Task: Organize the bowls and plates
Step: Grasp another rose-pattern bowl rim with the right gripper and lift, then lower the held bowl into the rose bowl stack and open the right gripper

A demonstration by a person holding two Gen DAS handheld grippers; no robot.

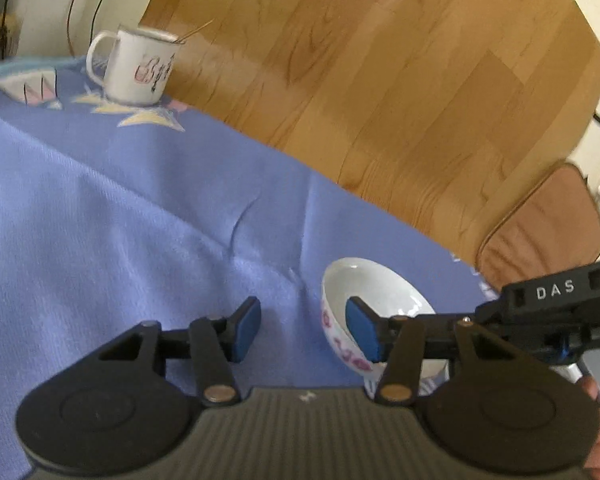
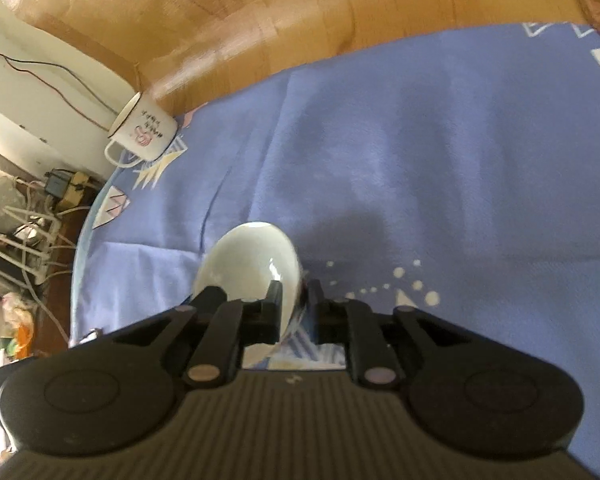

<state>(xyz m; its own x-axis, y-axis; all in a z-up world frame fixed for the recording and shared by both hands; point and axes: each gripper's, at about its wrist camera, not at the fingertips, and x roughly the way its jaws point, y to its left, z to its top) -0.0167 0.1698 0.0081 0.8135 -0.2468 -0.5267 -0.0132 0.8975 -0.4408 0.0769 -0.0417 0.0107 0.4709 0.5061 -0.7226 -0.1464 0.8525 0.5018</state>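
I count one bowl (image 1: 374, 300), one mug (image 1: 138, 66) and two claws in view; no plates show in either camera.

The bowl is white and glossy inside, with pink and purple markings around its outer wall. In the right wrist view its inside (image 2: 248, 264) looks pale and smooth, with a bright glint near the rim. It is tilted rather than sitting flat, over the blue tablecloth (image 1: 120, 208) near the table's edge, with the wooden floor (image 1: 380, 60) beyond.

My right claw (image 2: 294, 304) is nearly closed on the bowl's rim: one finger (image 2: 274, 300) is inside the bowl, the other against the outer wall. The left wrist view shows the same claw (image 1: 500, 328) reaching in from the right and meeting the bowl's near side.

My left claw (image 1: 302, 330) is wide open and holds nothing. Its right pad (image 1: 364, 330) overlaps the bowl in the picture; I cannot tell if it touches. Its left pad (image 1: 246, 330) is over bare cloth.

The mug is white enamel with lettering, upright at the far corner of the cloth, well apart from the bowl.
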